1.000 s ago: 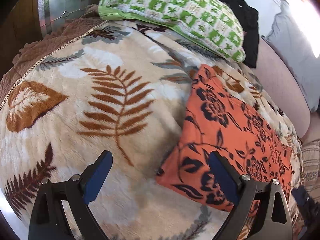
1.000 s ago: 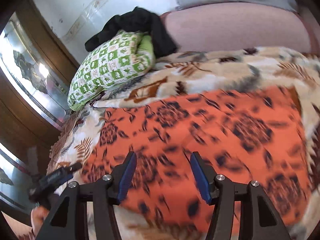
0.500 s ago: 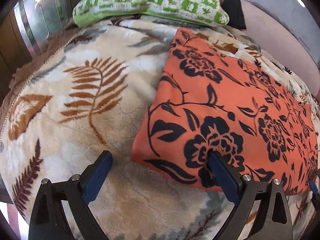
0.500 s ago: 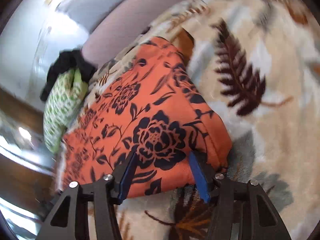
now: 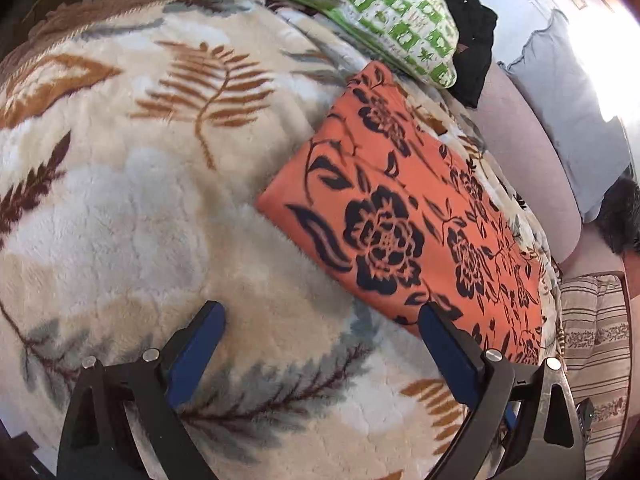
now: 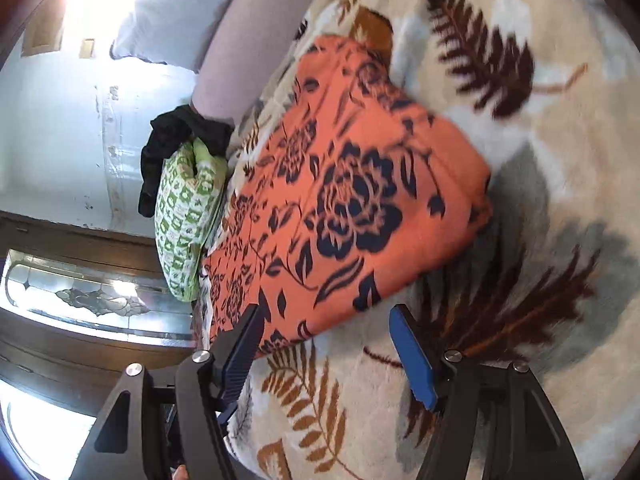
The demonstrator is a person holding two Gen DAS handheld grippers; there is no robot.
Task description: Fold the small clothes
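On the leaf-print blanket [image 5: 132, 216] we are lining both grippers along the folded orange floral cloth [image 5: 404, 216], left gripper [image 5: 320, 344] standing wide and empty, right gripper [image 6: 324, 344] opening, nothing clamped; we are aiming for its near edge.

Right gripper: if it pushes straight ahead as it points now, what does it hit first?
Probably the near edge of the orange floral cloth, just ahead of the right gripper, whose jaws are opening with nothing between them. It may brush the fleece blanket first.
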